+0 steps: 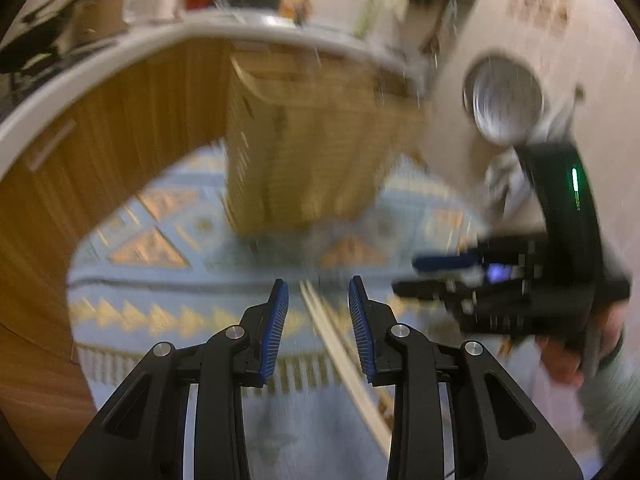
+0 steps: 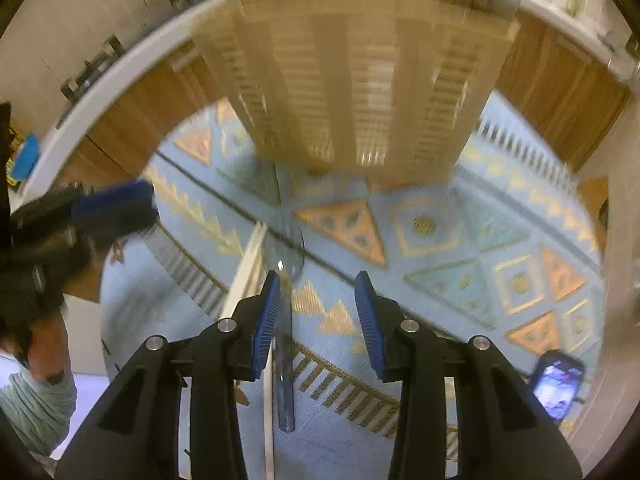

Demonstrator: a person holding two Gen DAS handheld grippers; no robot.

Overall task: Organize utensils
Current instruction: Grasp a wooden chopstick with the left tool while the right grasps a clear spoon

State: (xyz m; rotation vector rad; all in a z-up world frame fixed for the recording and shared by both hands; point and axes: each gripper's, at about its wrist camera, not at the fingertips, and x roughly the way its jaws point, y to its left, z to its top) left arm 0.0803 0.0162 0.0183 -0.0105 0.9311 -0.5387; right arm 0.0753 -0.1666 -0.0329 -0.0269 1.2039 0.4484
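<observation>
Left wrist view: my left gripper (image 1: 318, 296) fills the lower part of the picture, its blue-padded jaws spread wide with nothing between the pads. Below the gap lies a pale pair of wooden chopsticks (image 1: 344, 364), running diagonally toward the lower right on a light blue cloth with orange triangles (image 1: 160, 248). Beyond it stands a slatted wooden utensil holder (image 1: 304, 140), blurred by motion. At the right edge I see my right gripper (image 1: 440, 276) from the side, held in a hand (image 1: 572, 356); its jaws look parted, though blur hides the details. A round metal object (image 1: 504, 96) sits above it against the wall; I cannot tell what it is.

Right wrist view: my right gripper (image 2: 316, 292) also has its jaws wide apart and grips nothing. Just beside the left pad, a clear-looking utensil with a bluish handle (image 2: 286, 376) lies on the patterned cloth (image 2: 460, 240), and the chopsticks (image 2: 248, 272) lie just left of it. The slatted holder (image 2: 360, 80) stands ahead, upright on the cloth. My left gripper (image 2: 108, 204) shows at the left edge, blurred. A phone with a lit screen (image 2: 558, 388) rests at the lower right.
</observation>
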